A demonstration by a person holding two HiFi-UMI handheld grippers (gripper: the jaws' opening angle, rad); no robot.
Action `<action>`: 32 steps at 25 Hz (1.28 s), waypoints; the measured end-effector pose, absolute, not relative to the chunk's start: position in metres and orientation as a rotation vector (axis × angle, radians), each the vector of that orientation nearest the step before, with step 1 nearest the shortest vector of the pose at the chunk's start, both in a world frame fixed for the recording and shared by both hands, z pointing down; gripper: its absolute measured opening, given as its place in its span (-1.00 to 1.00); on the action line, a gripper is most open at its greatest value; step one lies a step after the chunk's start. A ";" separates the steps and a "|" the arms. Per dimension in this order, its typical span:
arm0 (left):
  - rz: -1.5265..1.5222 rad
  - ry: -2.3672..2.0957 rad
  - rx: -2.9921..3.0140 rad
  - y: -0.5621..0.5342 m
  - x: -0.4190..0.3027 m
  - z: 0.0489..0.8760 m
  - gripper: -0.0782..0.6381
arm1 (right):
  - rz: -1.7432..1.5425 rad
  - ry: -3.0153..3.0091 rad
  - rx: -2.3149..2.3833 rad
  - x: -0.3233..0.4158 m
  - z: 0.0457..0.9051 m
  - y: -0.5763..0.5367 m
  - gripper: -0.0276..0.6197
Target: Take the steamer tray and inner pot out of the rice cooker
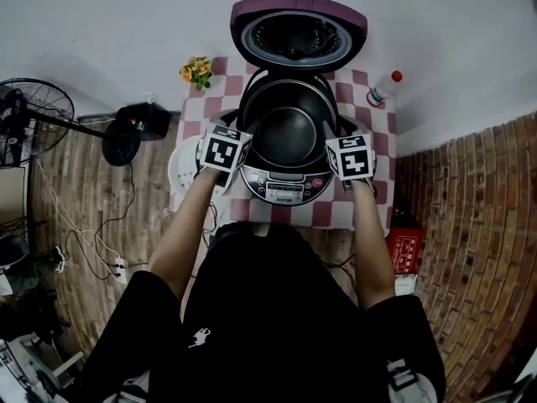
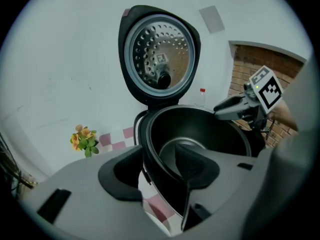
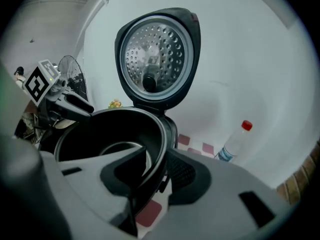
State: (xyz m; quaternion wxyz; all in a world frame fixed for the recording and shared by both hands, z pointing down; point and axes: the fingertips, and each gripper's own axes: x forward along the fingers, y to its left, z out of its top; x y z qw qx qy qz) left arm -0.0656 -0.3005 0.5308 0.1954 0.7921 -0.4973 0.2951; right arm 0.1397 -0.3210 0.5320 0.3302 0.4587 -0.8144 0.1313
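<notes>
Left hand-held gripper (image 2: 159, 170), right hand-held gripper (image 3: 156, 176): jaws apart, astride rim of black metal inner pot (image 1: 285, 133) in purple-lidded rice cooker (image 1: 284, 190); pot rigid, probably slick, weighty. Pinch rim.

Inner pot (image 1: 287, 133): in rice cooker (image 1: 285, 193).
Flowers (image 1: 196, 70): behind cooker, left.
Bottle (image 1: 384, 88): behind cooker, right.
Left gripper (image 2: 159, 168): astride pot rim, left.
Right gripper (image 3: 157, 176): astride pot rim, right.

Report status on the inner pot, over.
Left hand-held gripper open, astride left rim. Right hand-held gripper open, astride right rim. Inner pot seated in cooker. Lid up, nothing above pot.
</notes>
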 end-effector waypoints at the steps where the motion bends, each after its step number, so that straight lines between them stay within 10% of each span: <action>1: 0.837 -1.392 2.213 -0.300 -0.065 0.532 -0.21 | 0.353 -2.129 1.196 0.140 0.534 -0.322 -0.57; 14: 1.085 -1.490 2.119 -0.303 -0.071 0.542 -0.45 | 0.343 -2.094 1.171 0.135 0.538 -0.323 -0.58; 32: 0.667 -1.521 2.046 -0.298 -0.077 0.517 -0.65 | 0.696 -2.294 1.293 0.145 0.525 -0.328 -0.78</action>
